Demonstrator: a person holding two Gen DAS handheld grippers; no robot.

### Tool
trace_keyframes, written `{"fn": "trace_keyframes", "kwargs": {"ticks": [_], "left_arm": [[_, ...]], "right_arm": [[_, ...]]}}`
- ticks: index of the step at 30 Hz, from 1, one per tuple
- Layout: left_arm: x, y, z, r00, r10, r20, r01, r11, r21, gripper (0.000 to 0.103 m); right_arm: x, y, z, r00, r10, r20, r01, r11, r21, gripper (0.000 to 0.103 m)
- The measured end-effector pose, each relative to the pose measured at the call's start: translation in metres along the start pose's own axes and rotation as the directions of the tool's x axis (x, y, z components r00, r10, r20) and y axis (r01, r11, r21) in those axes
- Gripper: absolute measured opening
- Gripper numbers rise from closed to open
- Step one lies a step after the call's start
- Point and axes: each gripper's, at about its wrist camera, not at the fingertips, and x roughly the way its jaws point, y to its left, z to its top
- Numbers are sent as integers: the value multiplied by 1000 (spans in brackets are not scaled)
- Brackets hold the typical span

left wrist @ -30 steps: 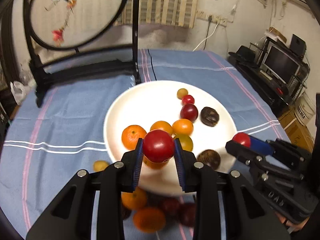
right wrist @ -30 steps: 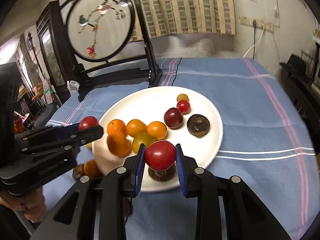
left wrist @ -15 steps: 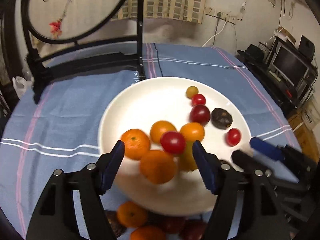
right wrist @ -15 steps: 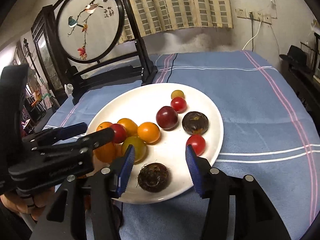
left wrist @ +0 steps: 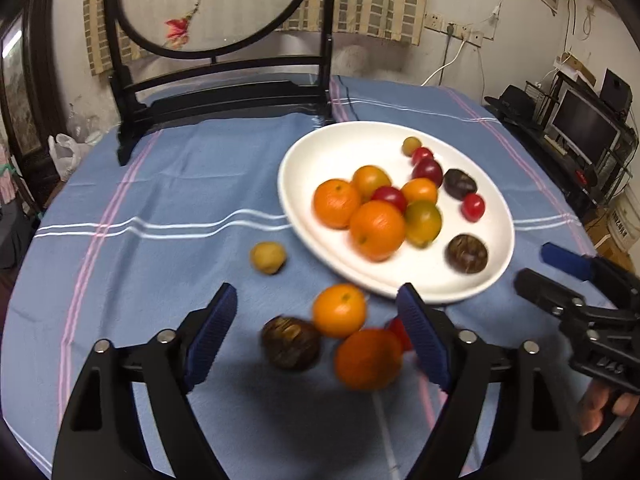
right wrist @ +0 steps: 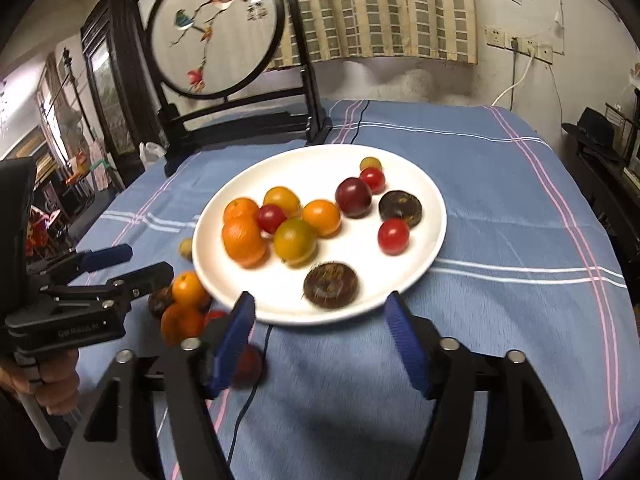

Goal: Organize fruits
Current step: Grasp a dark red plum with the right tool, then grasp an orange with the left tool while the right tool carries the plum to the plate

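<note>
A white plate (left wrist: 304, 152) (right wrist: 436, 200) holds oranges, dark round fruits and two red tomatoes (left wrist: 389, 198) (left wrist: 473, 207). On the blue cloth before the plate lie loose fruits: two oranges (left wrist: 339, 311) (left wrist: 368, 359), a dark brown fruit (left wrist: 291, 343) and a small yellow one (left wrist: 268, 257). My left gripper (left wrist: 317, 287) (right wrist: 148, 261) hovers over these loose fruits, its jaws opening and gripping nothing. My right gripper (right wrist: 320, 298) (left wrist: 534, 264) hangs at the plate's near rim, its jaws opening too, with nothing pressed between the pads.
A round embroidered screen (left wrist: 216, 0) on a black stand (left wrist: 224, 96) rises at the back of the table. A thin black cable (right wrist: 248, 400) runs over the cloth. A monitor and shelves (left wrist: 584, 128) stand off to the right. A person's hand (left wrist: 604, 408) grips the right tool.
Both grippers opened and let go of their red tomatoes, which now lie on the plate. Both pulled back from it; the left one swung toward the loose fruits on the cloth.
</note>
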Motion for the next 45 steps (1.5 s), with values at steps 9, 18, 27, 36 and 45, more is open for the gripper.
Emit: {"fn": "trace_keyframes", "kwargs": {"ticks": [9, 18, 27, 36, 45], "left_arm": [[3, 30, -14, 999, -26, 25, 27, 999, -40, 87], [11, 48, -14, 999, -30, -12, 28, 993, -114, 87], [12, 33, -18, 998, -49, -32, 47, 998, -51, 87], [12, 19, -24, 994, -92, -51, 93, 996, 4, 88], [4, -24, -43, 973, -208, -96, 219, 967, 130, 79]], "right_arm": [[0, 50, -30, 996, -22, -81, 10, 989, -147, 72], [28, 76, -37, 987, -75, -145, 49, 983, -176, 70], [43, 66, -40, 989, -16, -148, 1, 995, -100, 41], [29, 41, -39, 991, -1, -132, -4, 999, -35, 41], [17, 15, -36, 993, -54, -104, 57, 998, 21, 41]]}}
